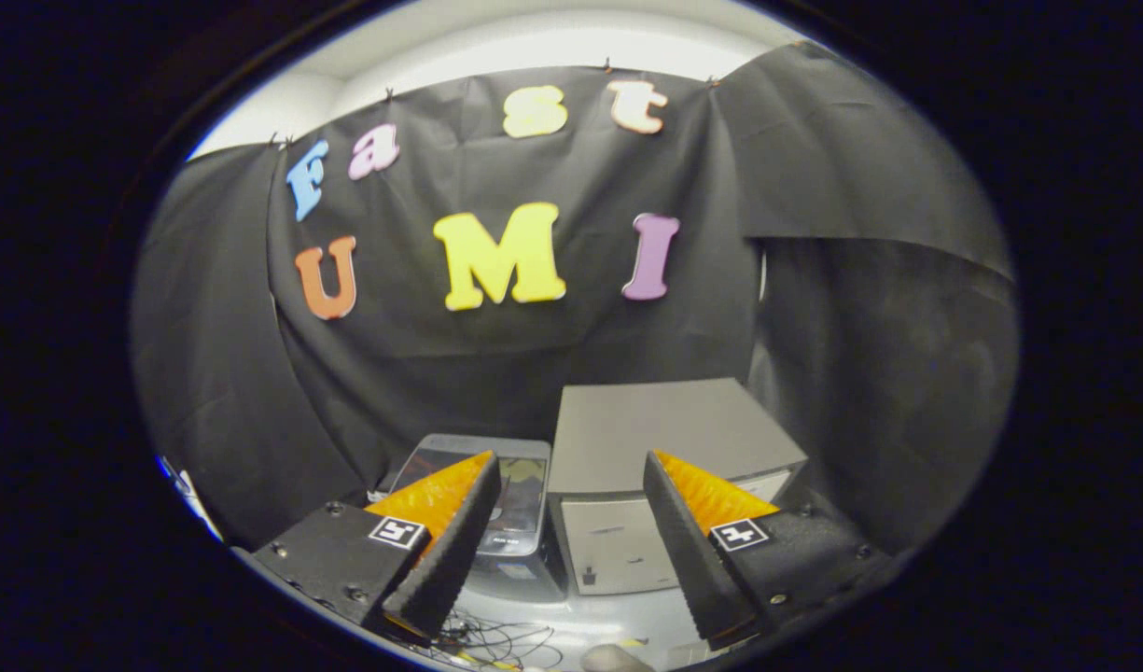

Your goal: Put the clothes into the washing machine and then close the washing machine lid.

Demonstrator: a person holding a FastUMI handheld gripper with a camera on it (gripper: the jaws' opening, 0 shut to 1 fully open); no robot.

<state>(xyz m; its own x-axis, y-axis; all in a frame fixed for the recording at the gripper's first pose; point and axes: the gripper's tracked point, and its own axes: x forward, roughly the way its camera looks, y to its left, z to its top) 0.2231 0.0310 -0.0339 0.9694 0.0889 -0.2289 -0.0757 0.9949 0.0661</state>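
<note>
The gripper [566, 546] is held up in the air with its two fingers spread wide apart. Nothing is between the fingers, and they are not touching anything. Beyond the fingers, lower down, two machines stand side by side against the black cloth wall [496, 355]. The one on the left is the small washing machine [510, 509]. It has a dark, shiny lid [520, 471] on top, and the lid looks like it is lying flat and closed. The left finger covers the left part of this machine, so only its right part and its front can be seen. The washing machine is just past the tip of the left finger and a little toward the gap between the two fingers. Right next to it, on the right, is a bigger grey box [664, 439] with a flat top and a pale front. The two machines are very close together, maybe touching. The right finger covers the lower right part of the grey box. Both machines sit on a pale floor [608, 607]. On that floor, nearer than the washing machine and between the fingers, lies a messy bunch of thin wires [492, 644]. Close by the wires, a small rounded grey thing [613, 658] pokes up from below, but it is too cut off to tell what it is.
</note>
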